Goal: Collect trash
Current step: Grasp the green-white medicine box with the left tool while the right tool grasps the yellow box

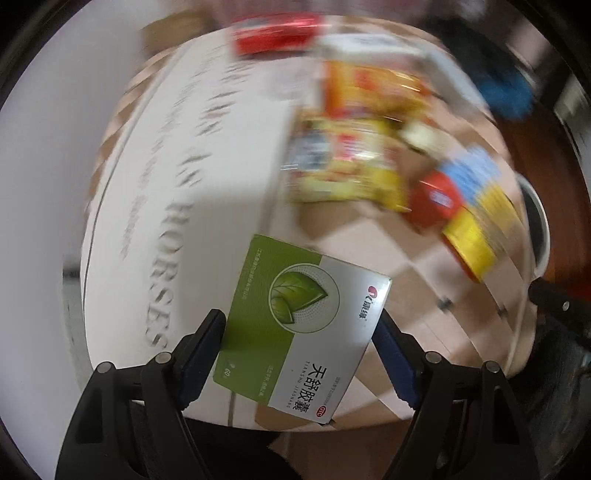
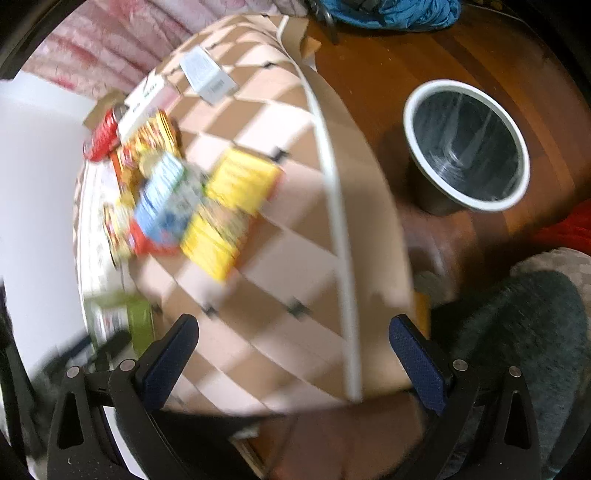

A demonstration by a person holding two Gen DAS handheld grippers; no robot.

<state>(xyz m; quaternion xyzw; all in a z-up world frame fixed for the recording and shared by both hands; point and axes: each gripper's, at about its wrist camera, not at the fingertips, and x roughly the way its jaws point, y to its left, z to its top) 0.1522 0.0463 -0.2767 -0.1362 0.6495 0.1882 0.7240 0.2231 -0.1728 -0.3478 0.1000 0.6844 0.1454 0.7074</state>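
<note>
The bin [image 2: 466, 147] on the floor looked empty. The left gripper [image 1: 301, 332] clasped a green box [image 1: 301, 325] over the desk [image 2: 295, 258]; the right gripper [image 2: 291, 354] hung unclenched, holding nothing. Many packets [image 2: 207, 206] remained.

The desk [image 2: 295, 229] has a checkered brown and cream cover. The wooden floor [image 2: 388, 74] is beside it, with blue cloth [image 2: 399, 13] lying there.
</note>
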